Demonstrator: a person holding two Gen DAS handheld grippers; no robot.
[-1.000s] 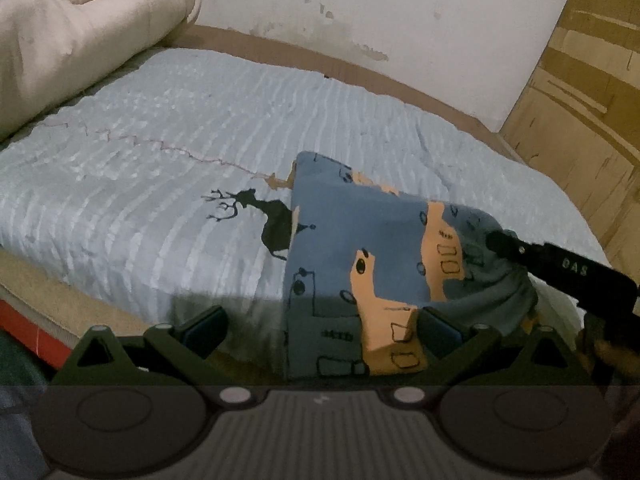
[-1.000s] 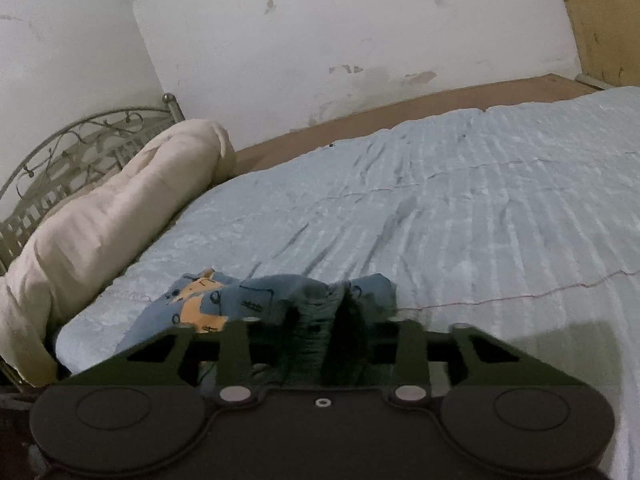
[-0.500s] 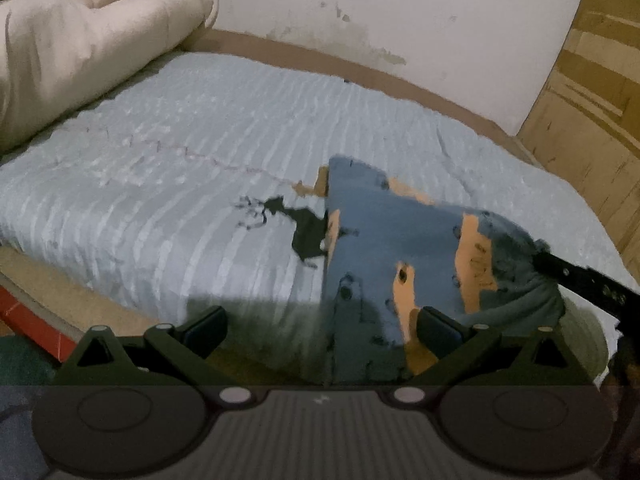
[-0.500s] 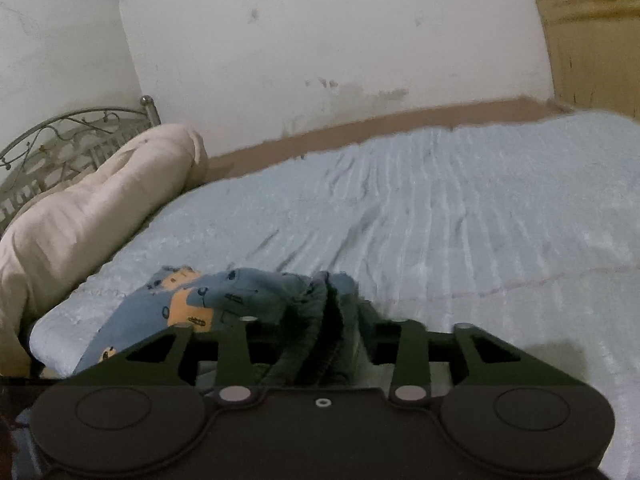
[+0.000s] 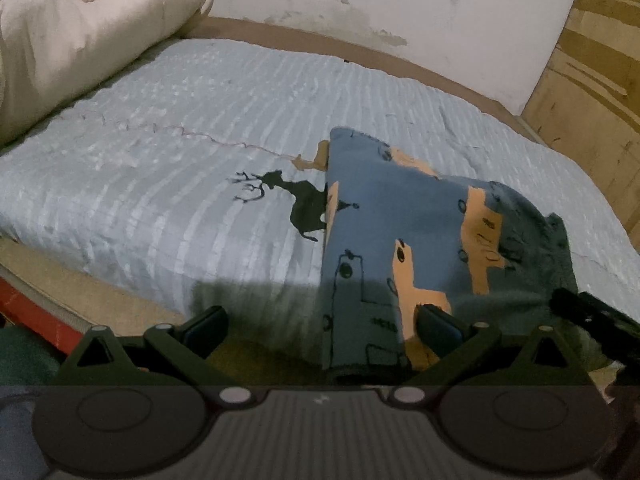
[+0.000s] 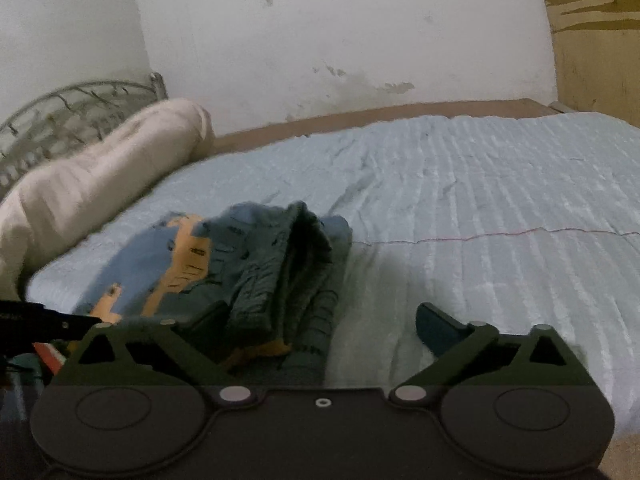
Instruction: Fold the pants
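Dim indoor light, fisheye warp, soft focus on both wrist views.

Light is weak and flat, brightest on the white wall [image 6: 360, 32] and on the far part of the bedspread [image 5: 200, 128]. A dark shadow band lies across the bedspread's near edge in the left view, and another falls beside the pants [image 6: 280, 264] in the right view. No glare. Frame corners vignette to black; the bed's far edge bows. In the right view the rolled duvet [image 6: 100, 184] and the metal headboard [image 6: 72, 108] are smeared. Detail is noisy and soft throughout.
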